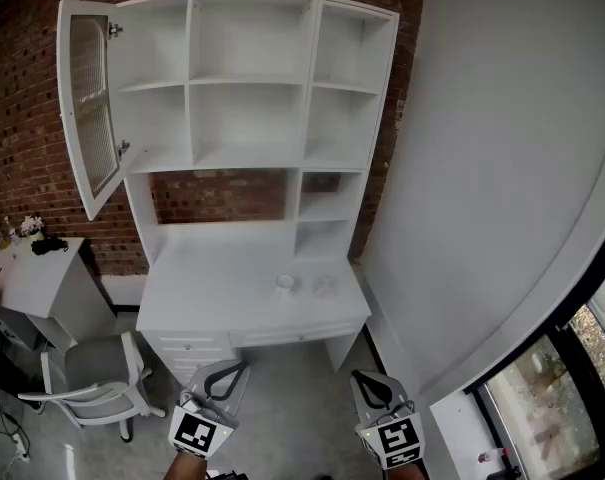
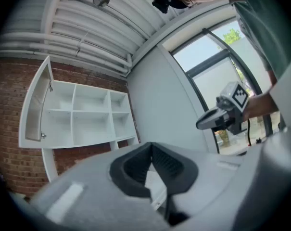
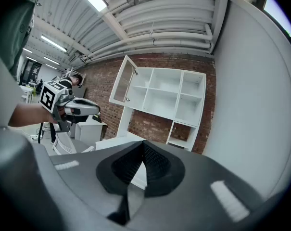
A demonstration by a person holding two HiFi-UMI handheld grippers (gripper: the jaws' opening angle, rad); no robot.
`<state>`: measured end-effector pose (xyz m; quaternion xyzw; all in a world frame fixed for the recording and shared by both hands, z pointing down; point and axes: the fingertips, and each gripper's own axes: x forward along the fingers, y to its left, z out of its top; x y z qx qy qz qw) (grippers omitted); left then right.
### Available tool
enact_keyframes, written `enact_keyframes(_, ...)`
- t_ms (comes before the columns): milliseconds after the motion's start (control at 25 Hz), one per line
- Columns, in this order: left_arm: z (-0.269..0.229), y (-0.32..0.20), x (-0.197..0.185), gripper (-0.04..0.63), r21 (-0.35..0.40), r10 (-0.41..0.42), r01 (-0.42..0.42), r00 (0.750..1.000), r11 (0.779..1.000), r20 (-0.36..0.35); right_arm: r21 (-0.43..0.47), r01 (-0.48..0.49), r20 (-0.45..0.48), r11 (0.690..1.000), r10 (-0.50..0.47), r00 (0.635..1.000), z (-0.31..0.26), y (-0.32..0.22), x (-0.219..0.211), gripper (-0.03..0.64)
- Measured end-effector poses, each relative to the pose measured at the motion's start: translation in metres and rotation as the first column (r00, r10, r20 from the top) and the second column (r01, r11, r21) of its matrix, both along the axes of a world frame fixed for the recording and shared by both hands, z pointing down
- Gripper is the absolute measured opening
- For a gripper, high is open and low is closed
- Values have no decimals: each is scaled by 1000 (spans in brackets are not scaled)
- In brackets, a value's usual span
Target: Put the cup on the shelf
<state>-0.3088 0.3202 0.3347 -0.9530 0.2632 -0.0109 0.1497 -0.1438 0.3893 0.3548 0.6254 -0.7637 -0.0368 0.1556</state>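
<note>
Both tongs are pressed tight together and hold nothing. The left gripper (image 1: 227,376) and right gripper (image 1: 374,388), matte grey with ribbed black inner faces, sit at the bottom edge, cut off by the frame. The cup (image 1: 285,284), small, white and round, stands on the smooth white desk (image 1: 202,288) at centre, well apart from both. Just right of it is a clear glassy thing (image 1: 324,286), too faint to identify. Above, the boxy white shelf (image 1: 250,78) backs onto a rough red brick wall (image 1: 22,118), its ribbed-pane door (image 1: 90,108) open at upper left.
</note>
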Motion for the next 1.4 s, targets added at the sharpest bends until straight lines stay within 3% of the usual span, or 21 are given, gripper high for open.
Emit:
enact_keyframes(680,8,-21,-19,1,-16,36,-36,999,999,-19,16,-37,65,999,36,997,5,-13,-21,6)
enact_keyframes(1040,22,-38,22,1,-27,20,-20,1000,999,12,1,-18,94,1000,18,995,22,-34,20,8)
enact_keyframes(1400,28,-68,97,1,-31,-49,50,997,998,53,-14,65,139,998,-62,988,37,-76,96,21)
